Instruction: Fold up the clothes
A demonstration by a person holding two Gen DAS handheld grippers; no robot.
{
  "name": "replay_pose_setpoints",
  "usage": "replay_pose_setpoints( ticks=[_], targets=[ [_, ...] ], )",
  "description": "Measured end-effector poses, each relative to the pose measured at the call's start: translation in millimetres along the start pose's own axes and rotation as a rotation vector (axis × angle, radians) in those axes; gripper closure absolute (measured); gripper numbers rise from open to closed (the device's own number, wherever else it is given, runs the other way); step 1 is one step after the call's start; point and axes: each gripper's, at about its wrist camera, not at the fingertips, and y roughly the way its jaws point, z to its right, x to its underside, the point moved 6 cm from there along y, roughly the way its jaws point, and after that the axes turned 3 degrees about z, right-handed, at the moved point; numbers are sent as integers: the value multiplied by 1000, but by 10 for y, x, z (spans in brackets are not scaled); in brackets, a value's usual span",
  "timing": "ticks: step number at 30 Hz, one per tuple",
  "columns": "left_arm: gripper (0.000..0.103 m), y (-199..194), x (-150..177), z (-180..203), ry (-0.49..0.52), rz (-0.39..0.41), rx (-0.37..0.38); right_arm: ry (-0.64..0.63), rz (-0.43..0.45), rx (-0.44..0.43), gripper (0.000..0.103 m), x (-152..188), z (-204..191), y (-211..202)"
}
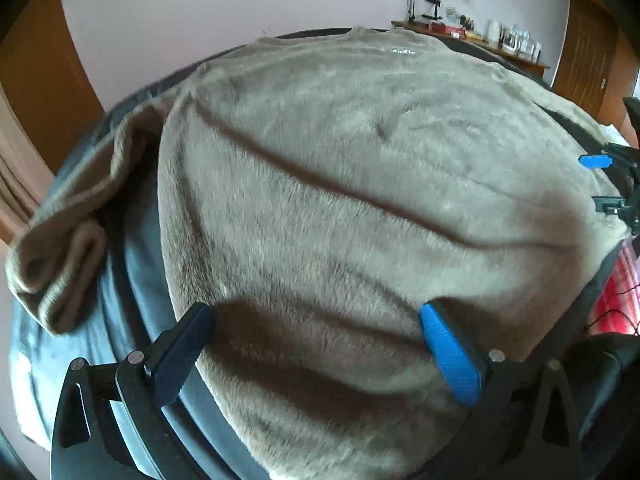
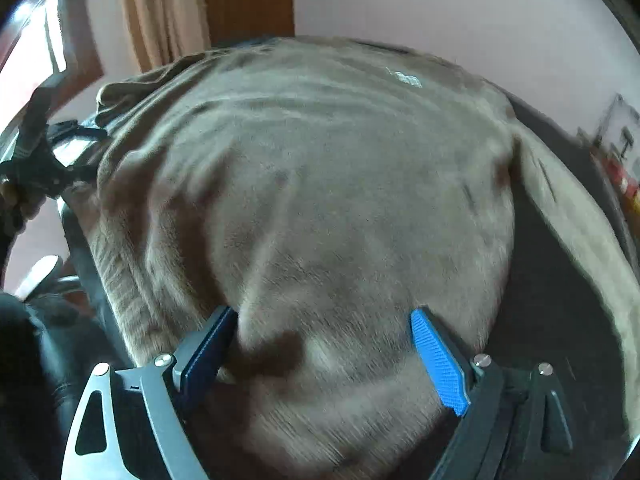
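Observation:
A fuzzy beige sweater [image 1: 340,200] lies spread flat on a dark surface [image 1: 132,280], its hem toward me and collar at the far side. One sleeve [image 1: 68,240] lies bunched at the left in the left wrist view. My left gripper [image 1: 316,320] is open, its fingers wide apart just over the sweater's near hem. In the right wrist view the sweater [image 2: 320,180] fills the frame, the other sleeve [image 2: 580,240] trailing right. My right gripper [image 2: 324,320] is open over the hem; it also shows at the right edge of the left wrist view [image 1: 612,184].
A wooden desk [image 1: 472,36] with a lamp and small items stands against the far wall. Wooden doors [image 1: 584,52] are at the right, a curtain [image 2: 160,12] at the back. Something red [image 1: 616,296] lies off the right edge of the surface.

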Motion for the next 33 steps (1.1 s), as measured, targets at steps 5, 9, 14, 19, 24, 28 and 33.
replay_pose_setpoints(
  ticks=[5, 9, 14, 19, 24, 28, 33],
  targets=[
    [0, 8, 20, -3, 15, -6, 25, 17, -44, 25, 13, 108, 105, -66],
    [0, 0, -64, -10, 31, -4, 24, 3, -72, 36, 13, 63, 89, -80],
    [0, -98, -330, -57, 25, 67, 15, -72, 39, 29, 13, -318, -51, -354],
    [0, 86, -443, -16, 16, 44, 35, -86, 79, -74, 12, -684, -78, -229],
    [0, 232, -248, -53, -9, -20, 62, -116, -80, -75, 11, -498, 17, 229],
    [0, 167, -133, -95, 2, -30, 79, -107, -144, -87, 1, -269, 129, 214],
    [0, 136, -192, -36, 91, -56, 40, -104, -186, -72, 1, -196, 138, 172]
  ],
)
